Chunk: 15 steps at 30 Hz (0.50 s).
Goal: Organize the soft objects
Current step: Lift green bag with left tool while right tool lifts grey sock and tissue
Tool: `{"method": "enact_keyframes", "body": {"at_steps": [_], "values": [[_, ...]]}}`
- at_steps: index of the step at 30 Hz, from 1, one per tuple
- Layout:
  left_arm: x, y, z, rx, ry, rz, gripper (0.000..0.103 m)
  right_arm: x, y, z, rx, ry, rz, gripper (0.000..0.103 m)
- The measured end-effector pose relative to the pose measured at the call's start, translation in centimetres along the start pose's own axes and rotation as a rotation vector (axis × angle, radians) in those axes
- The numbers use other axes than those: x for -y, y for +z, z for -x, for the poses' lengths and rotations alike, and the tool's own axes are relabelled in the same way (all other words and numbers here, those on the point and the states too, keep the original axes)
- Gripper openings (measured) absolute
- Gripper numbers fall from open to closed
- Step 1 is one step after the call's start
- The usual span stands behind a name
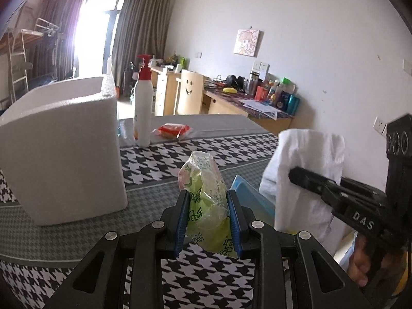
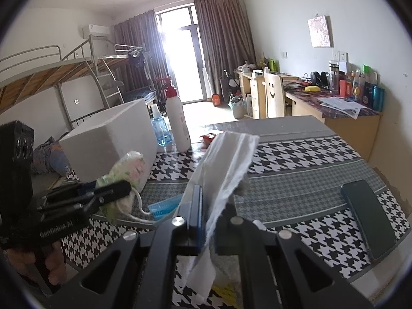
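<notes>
Both loads hang above the houndstooth table [image 1: 231,152]: the left gripper [image 1: 208,219] is clamped on a green tissue pack [image 1: 203,195], the right gripper [image 2: 209,221] pinches a white cloth [image 2: 226,164]. I'd carry 1 at a time over the foam box [image 1: 61,149] rim, then release low inside.

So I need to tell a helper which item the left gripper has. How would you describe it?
Start at the big white foam box on the houndstooth tablecloth. Just right of it, the left gripper pinches a green tissue pack upright. Unlike the plain white cloth alongside, it is crinkly printed plastic.
</notes>
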State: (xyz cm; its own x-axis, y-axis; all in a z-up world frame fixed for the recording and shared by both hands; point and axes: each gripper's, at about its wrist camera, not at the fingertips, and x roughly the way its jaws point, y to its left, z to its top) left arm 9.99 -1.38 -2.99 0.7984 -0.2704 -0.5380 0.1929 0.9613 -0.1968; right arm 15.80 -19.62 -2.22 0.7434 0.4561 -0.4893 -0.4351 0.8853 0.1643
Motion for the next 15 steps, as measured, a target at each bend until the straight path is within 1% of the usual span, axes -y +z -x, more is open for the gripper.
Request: {"method": "enact_keyframes", "body": {"at_steps": [5, 9, 12, 15], "values": [[-0.1, -0.4, 0.0, -0.004, 0.008, -0.004, 0.031, -0.8, 0.3, -1.3, -0.017, 0.025, 0.008, 0.009], [-0.3, -0.6, -0.3, -0.014, 0.015, -0.002, 0.031, -1.9, 0.8, -1.7, -0.007, 0.044, 0.027, 0.009], [-0.3, -0.8, -0.5, -0.021, 0.014, 0.003, 0.031, -2.4, 1.3, -1.9, 0.006, 0.029, 0.038, 0.009], [-0.2, -0.8, -0.8, -0.029, 0.005, 0.003, 0.031, -2.8, 1.2, -3.1, -0.013, 0.031, 0.052, 0.009]]}}
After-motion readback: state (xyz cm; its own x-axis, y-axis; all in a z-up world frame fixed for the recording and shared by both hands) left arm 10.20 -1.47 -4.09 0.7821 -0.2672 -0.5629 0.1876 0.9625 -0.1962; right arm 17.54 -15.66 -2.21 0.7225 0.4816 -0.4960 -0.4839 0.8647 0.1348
